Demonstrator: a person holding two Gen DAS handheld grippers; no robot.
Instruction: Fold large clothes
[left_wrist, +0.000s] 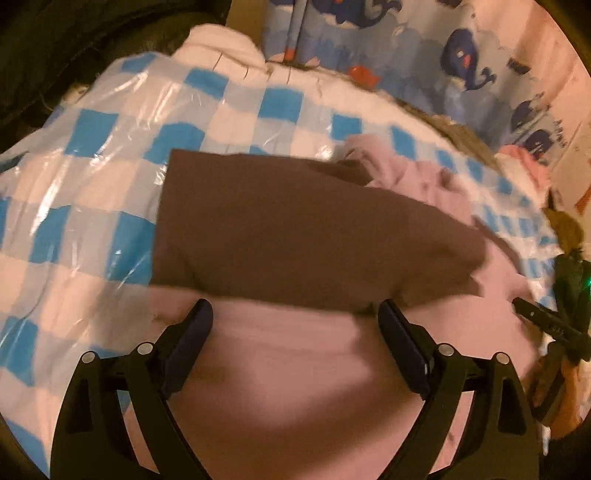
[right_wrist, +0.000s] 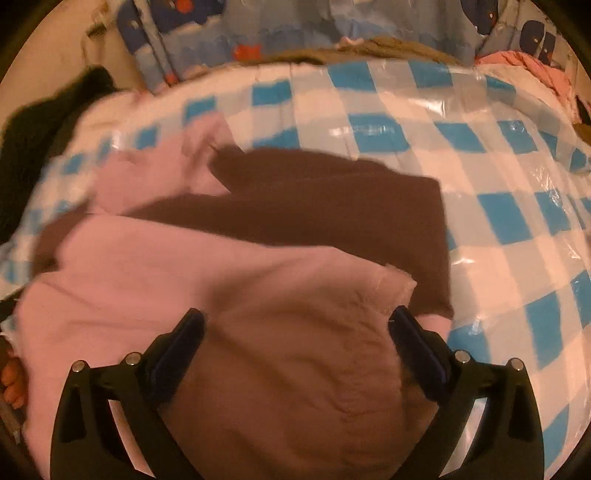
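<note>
Both tongs, left (left_wrist: 295, 325) and right (right_wrist: 297, 334), hover spread and empty over the soft, limp pink-and-brown garment (right_wrist: 221, 266) on the checked surface (right_wrist: 498, 229), its near hem corners likeliest to grip.

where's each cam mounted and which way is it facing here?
Left wrist: on the left claw, angled down at the pink garment and brown garment; own open fingers, plus the right claw at the right edge.
Right wrist: on the right claw, angled down at the same clothes; only its open fingers show.
Shared: both garments, checkered plastic cover, whale-print fabric.
</note>
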